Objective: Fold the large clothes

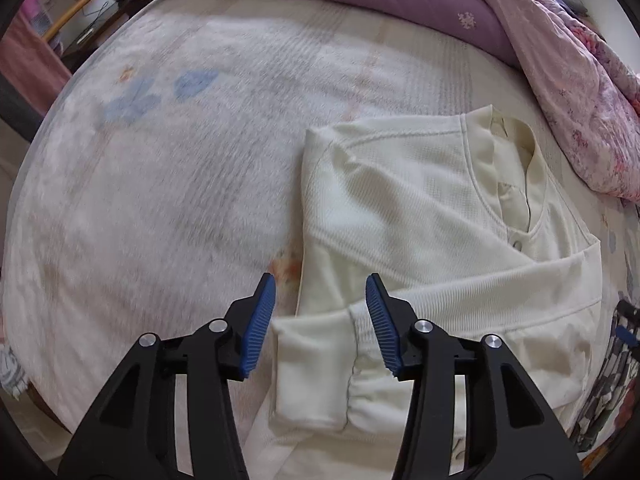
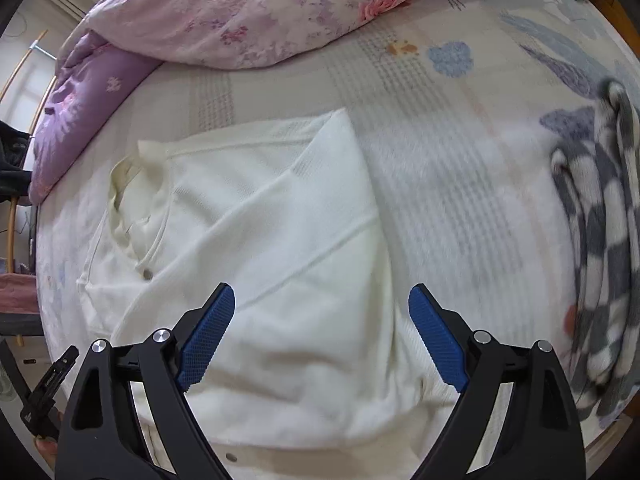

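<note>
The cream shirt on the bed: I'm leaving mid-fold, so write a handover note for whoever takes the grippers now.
Left gripper: jaws open, nothing held, above the folded-in sleeve cuff.
Right gripper: jaws open, empty, above the shirt's right side.
Cream shirt: flat on the bed, collar toward the quilts, both sleeves folded across the front.
Done: sleeves in.
Left: probably fold the body up. The checkered garment lies off to the right.
</note>
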Demonstrator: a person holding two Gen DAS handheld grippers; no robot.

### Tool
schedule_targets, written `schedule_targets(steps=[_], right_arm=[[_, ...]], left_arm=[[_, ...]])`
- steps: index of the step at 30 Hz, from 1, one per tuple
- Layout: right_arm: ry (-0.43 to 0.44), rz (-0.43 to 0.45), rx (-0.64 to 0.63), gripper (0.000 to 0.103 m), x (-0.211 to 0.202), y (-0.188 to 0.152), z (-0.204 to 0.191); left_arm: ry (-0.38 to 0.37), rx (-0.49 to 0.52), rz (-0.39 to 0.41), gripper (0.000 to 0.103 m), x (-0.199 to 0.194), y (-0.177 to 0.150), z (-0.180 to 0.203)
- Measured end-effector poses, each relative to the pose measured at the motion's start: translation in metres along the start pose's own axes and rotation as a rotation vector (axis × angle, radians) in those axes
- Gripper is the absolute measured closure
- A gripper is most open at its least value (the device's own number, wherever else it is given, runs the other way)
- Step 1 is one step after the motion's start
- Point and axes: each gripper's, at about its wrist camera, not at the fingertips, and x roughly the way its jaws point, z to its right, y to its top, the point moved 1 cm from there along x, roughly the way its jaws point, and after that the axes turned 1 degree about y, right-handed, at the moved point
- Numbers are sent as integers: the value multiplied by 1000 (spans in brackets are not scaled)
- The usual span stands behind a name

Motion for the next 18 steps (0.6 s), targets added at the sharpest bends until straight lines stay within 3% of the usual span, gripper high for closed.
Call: schedule_targets(steps=[4,10,18], right_arm=[[-36,-1,-48,17,3,36,-5],[-74,-19,-66,16,35,83,-8],[-99,-84,-79,16,78,114,-2]], left_arm=[[-12,2,25,44,4,25,1],[-34,-7,15,42,30,70,7],[-3,21,9,34,70,120,21]])
